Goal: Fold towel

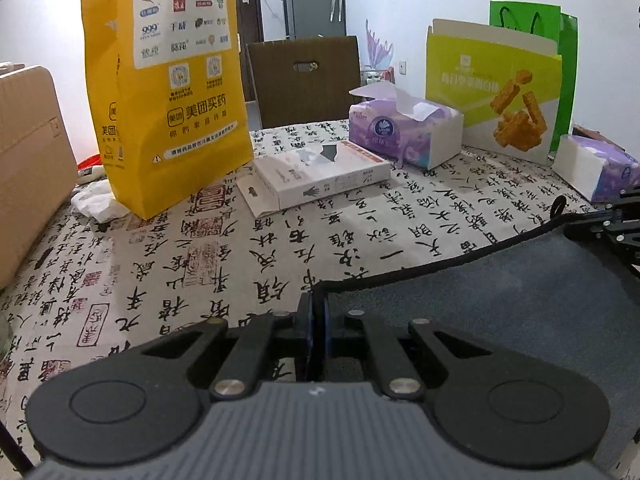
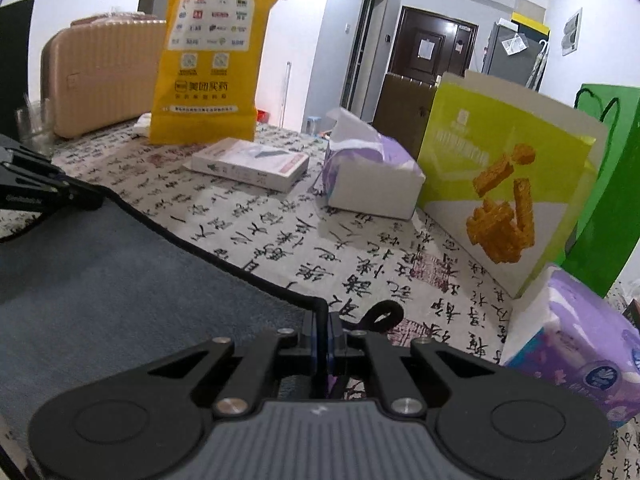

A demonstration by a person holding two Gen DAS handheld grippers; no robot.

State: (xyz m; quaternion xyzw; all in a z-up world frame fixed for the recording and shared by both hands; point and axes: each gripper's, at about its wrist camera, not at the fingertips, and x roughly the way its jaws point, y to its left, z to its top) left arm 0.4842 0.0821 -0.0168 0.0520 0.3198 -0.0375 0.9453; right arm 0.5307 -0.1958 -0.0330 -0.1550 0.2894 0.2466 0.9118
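Left gripper clamped on grey towel corner, lower centre | right gripper clamped on opposite corner | towel spans lower frame over calligraphy-print desk

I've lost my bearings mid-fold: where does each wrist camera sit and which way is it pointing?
Left wrist: on the left gripper, shut on the grey-blue black-edged towel, facing the yellow paper bag; the right gripper shows at the right edge.
Right wrist: on the right gripper, shut on the towel's other corner, facing the lime-green snack box; the left gripper shows at the left.
Shared: towel, bag, flat white box, calligraphy-print tablecloth.
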